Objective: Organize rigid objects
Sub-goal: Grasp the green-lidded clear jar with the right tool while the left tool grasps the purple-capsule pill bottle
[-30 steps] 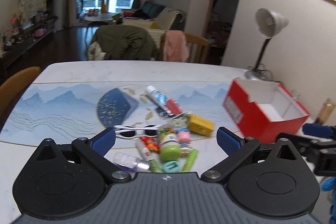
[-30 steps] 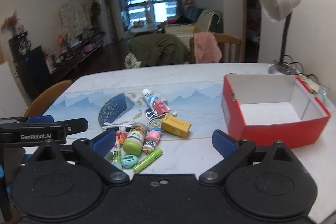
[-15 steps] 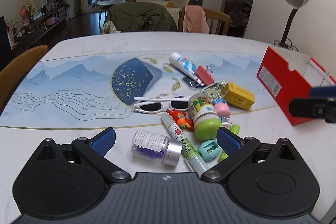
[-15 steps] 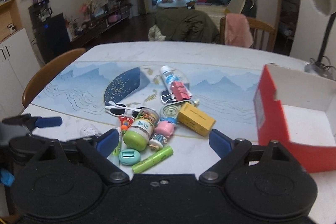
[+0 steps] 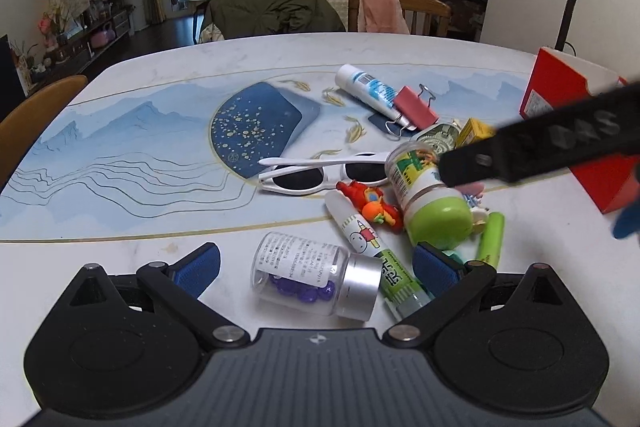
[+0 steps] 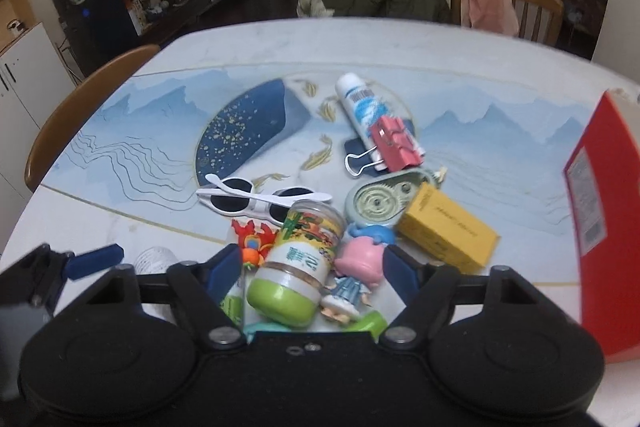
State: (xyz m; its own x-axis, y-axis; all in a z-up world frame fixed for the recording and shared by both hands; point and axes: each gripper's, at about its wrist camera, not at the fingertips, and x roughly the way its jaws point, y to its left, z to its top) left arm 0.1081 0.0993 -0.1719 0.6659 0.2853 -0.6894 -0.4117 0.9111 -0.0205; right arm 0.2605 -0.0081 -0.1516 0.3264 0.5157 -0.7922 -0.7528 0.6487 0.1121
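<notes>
We are coming down onto the clutter: a second ago both cameras were looking across the whole table [image 5: 132,67] from above, and now the pile is filling the lower half of each view. We judge that the choosing is over and the first pick is beginning.

Our right gripper [image 6: 312,267] is closing around the green-capped clear plastic jar with a printed label [image 6: 298,263], which is lying on its side in the middle of the heap. The jar is sitting between the blue pads, but we are still seeing a gap on each side, so nothing is gripped yet. A pink round-headed toy figurine [image 6: 354,273] is lying just beside the jar, also inside the jaws, and we are risking pinching it too.

Our left gripper [image 5: 316,267] is standing wide apart over the small clear glass vial of purple beads with a silver cap [image 5: 316,277], which is lying on its side near us, clear of both pads. A white glue stick with a green end [image 5: 368,247] is lying touching the vial's cap.

The red cardboard box with a white inside [image 6: 604,227], probably the place for these things, is standing at the right edge, well apart from the pile.
</notes>
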